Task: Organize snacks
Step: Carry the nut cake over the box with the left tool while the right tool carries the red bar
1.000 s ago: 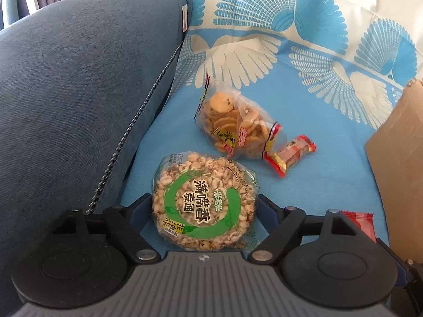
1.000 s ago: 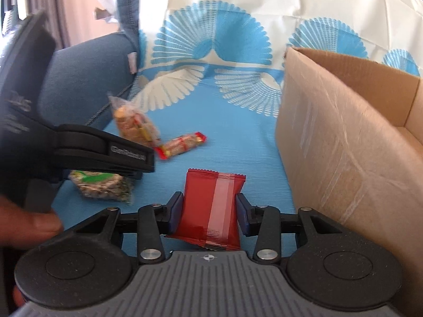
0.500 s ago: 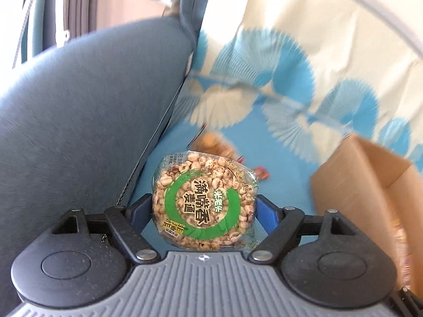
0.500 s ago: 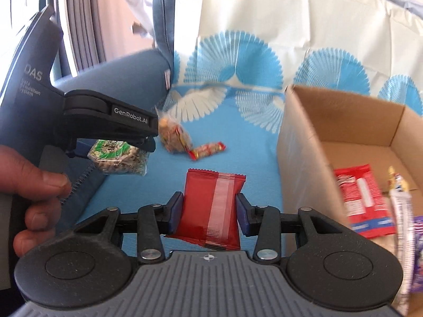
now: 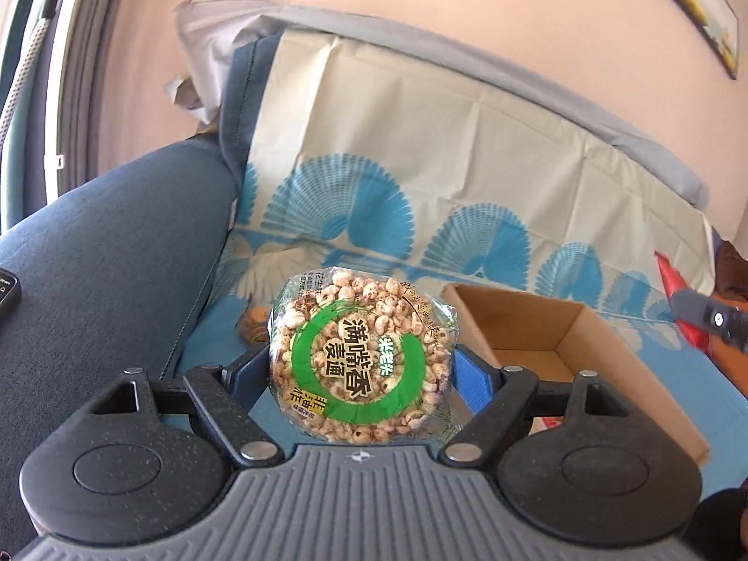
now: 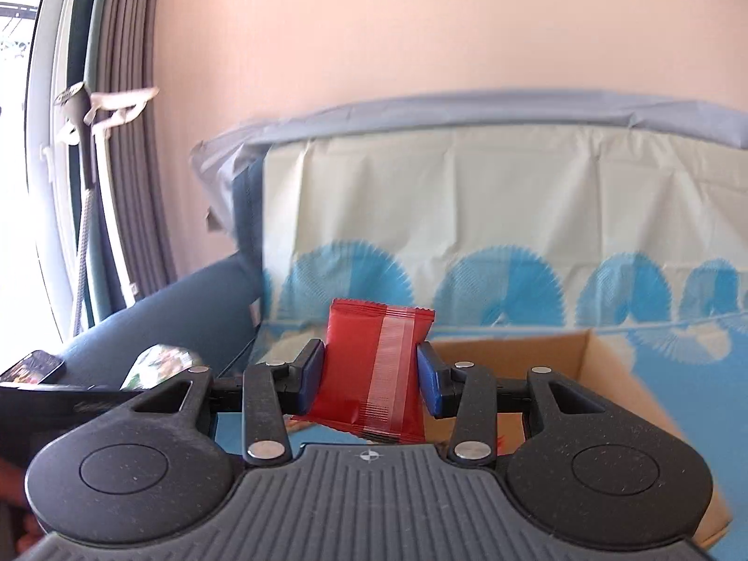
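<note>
Now both loaded: left hand-held gripper (image 5: 360,369) clamped on round green-labelled puffed-grain snack pack (image 5: 360,360), right hand-held gripper (image 6: 370,371) clamped on red foil packet (image 6: 374,369). Open brown cardboard box (image 5: 551,327) ahead-right of left, directly ahead-below right; right nearer.

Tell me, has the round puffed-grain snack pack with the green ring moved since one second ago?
Yes. The round puffed-grain snack pack, clamped in the left hand-held gripper, has risen off the blue patterned cloth and come nearer the brown cardboard box.

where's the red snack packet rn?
Red snack packet is clamped in the right gripper, centre of the right wrist view, held in the air in front of the open cardboard box on the blue patterned sofa cover.
</note>
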A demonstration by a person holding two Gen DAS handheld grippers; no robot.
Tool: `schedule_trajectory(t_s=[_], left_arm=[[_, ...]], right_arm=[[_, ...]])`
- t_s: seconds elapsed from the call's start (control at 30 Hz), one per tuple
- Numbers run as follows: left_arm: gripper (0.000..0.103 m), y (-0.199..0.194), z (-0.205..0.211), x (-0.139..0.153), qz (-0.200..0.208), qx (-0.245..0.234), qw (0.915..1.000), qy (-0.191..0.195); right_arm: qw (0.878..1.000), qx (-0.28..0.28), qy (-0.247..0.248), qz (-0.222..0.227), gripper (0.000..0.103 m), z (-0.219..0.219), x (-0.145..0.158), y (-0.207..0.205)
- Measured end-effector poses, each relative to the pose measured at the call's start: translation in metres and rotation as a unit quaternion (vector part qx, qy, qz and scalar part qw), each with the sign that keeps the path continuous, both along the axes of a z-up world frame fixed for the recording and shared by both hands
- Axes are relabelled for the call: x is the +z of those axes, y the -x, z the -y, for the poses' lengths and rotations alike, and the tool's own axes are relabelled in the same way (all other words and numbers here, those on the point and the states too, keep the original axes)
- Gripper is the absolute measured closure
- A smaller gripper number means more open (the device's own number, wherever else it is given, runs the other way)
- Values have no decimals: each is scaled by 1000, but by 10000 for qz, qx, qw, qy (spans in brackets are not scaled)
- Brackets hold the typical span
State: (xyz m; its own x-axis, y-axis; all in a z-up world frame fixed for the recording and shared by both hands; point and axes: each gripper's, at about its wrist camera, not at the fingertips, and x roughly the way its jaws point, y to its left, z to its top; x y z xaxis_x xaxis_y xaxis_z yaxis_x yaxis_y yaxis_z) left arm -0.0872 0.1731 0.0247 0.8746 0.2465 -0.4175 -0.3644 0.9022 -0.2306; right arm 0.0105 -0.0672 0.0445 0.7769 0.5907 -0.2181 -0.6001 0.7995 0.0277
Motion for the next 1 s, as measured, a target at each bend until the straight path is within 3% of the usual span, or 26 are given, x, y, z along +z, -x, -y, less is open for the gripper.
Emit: schedule_trajectory(t_s=[0.2,0.3,0.63,1.0], left_arm=[[17,-6,18,-1,-35,-151,9997,-209],[17,-14,21,-6,-190,-190,9989,-388],[17,-26,26,-14,-399,-217,9974,-553],[17,-35,36,-20,-619,-259,9942,-837]], right_arm=[[9988,-365,-288,-178,59,42,-12,-20],[9994,-190,-264,-125,59,42,-15,-16],[9955,-472,-723,-383,59,69,-14,-34],[9957,-467,-729,-332,59,72,-15,-33]])
